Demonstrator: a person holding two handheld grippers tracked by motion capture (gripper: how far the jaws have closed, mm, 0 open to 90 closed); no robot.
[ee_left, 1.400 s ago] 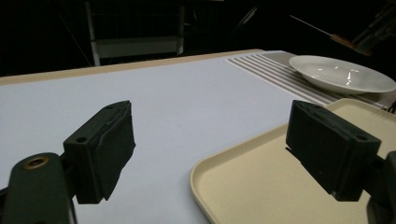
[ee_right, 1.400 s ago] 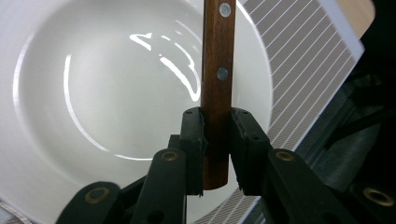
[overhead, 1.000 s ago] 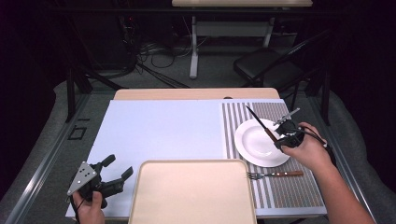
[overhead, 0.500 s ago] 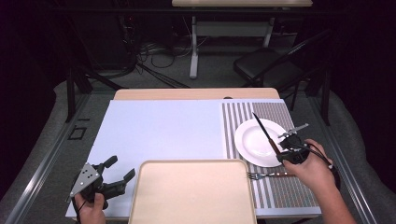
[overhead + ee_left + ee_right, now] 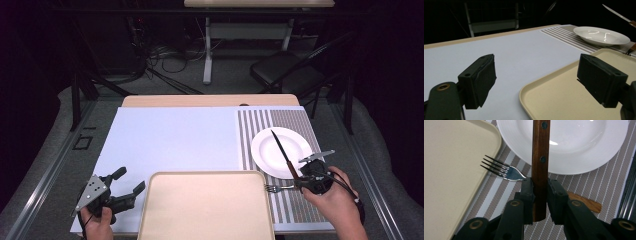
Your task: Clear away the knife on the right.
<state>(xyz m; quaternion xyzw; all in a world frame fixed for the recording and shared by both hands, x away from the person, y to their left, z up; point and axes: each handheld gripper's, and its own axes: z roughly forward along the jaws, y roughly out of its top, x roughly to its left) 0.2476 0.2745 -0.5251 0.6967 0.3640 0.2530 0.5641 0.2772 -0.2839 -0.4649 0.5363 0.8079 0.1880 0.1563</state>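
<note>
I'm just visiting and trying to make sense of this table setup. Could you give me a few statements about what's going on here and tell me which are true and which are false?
1. The right tool is shut on a wooden-handled knife. True.
2. The fork lies inside the beige tray. False: it lies on the striped placemat, tines toward the tray.
3. The left tool is open and holds nothing. True.
4. The white plate has food on it. False: it is bare, with the knife blade held over it.
5. The tray holds a cup. False: nothing lies in it.
</note>
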